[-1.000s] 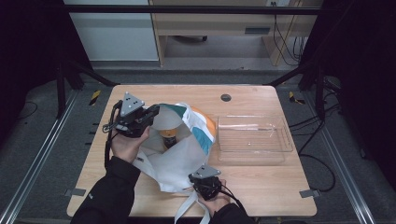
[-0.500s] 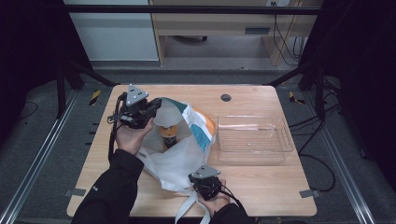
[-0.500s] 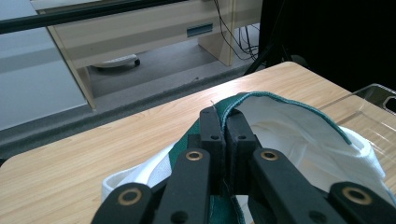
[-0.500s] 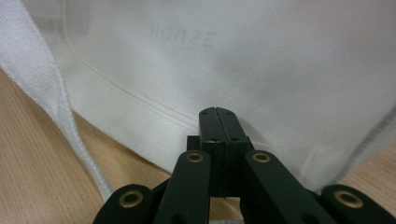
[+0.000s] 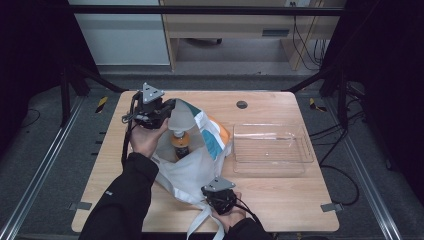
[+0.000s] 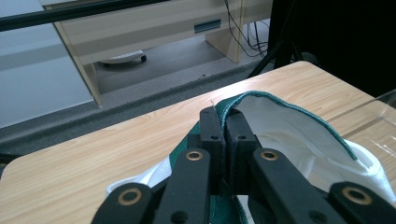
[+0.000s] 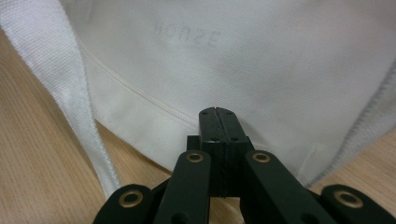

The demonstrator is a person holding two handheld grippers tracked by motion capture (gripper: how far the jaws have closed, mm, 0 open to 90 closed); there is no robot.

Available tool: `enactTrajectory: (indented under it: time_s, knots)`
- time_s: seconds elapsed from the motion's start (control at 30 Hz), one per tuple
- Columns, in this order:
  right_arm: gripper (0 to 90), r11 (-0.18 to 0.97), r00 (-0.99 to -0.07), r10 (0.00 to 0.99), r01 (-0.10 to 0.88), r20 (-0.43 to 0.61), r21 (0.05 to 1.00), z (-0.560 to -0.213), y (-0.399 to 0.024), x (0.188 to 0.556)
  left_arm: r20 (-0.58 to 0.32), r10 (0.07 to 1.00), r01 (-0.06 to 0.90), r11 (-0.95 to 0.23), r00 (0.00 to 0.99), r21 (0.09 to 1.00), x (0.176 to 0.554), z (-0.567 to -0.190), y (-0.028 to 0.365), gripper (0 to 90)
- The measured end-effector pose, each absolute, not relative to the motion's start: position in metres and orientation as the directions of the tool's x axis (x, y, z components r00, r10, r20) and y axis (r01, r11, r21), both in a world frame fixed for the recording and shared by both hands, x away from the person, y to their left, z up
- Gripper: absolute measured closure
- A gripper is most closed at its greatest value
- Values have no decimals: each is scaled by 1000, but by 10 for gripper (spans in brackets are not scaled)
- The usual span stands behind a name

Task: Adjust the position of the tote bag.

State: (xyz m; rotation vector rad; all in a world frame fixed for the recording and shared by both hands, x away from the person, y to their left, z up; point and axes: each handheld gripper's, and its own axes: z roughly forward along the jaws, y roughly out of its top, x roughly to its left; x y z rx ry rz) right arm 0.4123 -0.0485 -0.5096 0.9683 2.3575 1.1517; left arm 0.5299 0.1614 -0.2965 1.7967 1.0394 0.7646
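- Since the earlier frames the left tool (image 5: pixel 170 107) has carried the bag's rim away from the person, toward the far side of the tabletop (image 5: pixel 115 165), so the mouth gapes wider; the right tool (image 5: pixel 218 194) has kept its place.
- The left tool is clenched on the green-edged hem of the white cloth bag (image 5: pixel 200 160), which lies at the tabletop's middle-left with its mouth held up.
- Judged from this, the step is holding the bag open; the hem should stay taut and high, so the bottle (image 5: pixel 180 145) inside stays reachable.
- The right tool is clenched at the bag's near edge, beside its strap (image 7: pixel 79 107); it should pin that side down against the left tool's pull.
- A clear tray (image 5: pixel 272 150) stands to the right, just apart from the bag.
- Hard to tell: whether the right tool's jaws nip the fabric or merely rest on it; the bottle's lower half is hidden by cloth; the faint printing on the bag is unreadable.
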Motion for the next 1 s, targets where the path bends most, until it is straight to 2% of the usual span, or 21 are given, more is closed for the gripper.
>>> enactTrajectory:
  time_s: [0.57, 1.0]
  knots:
    - [900, 444, -709, 705, 421, -18, 791, -510, -47, 412, 92, 897, 381, -275, 433, 883, 567, -311, 158, 876]
    - [900, 442, -711, 703, 424, -11, 791, -510, -47, 413, 51, 911, 431, -243, 409, 869, 587, -334, 162, 876]
